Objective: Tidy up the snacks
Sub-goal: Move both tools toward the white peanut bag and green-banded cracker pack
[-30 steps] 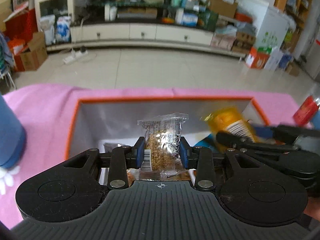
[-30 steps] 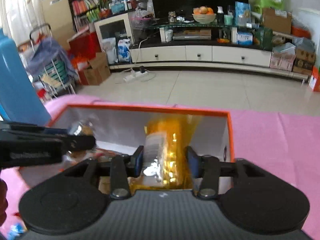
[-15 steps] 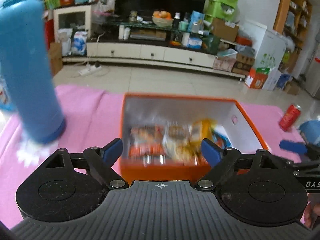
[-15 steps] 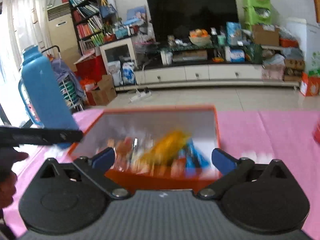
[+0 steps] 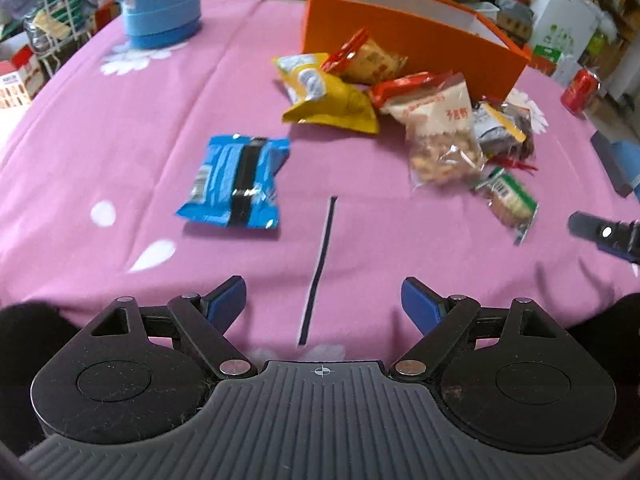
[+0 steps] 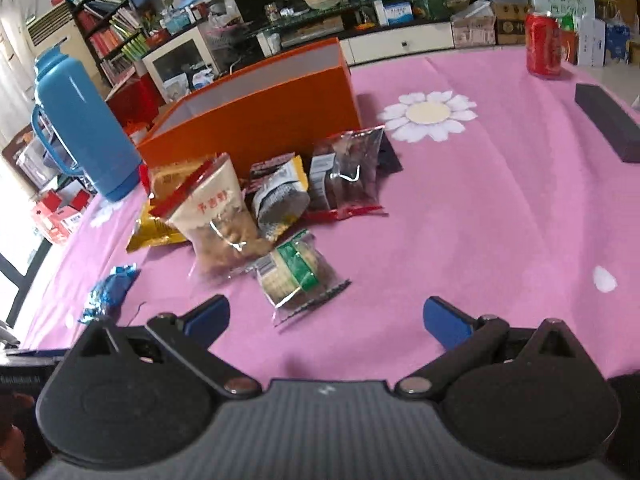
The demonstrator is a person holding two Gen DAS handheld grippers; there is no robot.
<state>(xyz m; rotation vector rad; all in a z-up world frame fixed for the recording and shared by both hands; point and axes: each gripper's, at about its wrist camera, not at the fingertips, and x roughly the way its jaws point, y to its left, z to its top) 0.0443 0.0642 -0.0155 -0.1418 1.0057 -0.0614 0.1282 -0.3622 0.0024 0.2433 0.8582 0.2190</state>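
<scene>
My right gripper is cut off at the edge; the box hides its contents.

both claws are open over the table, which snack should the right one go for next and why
Probably ease the right claw forward and close on the green-labelled cracker pack. It lies just ahead of the open fingers, apart from the pile by the orange box, so nothing crowds the grip. The blue pack sits nearer the left claw.
</scene>
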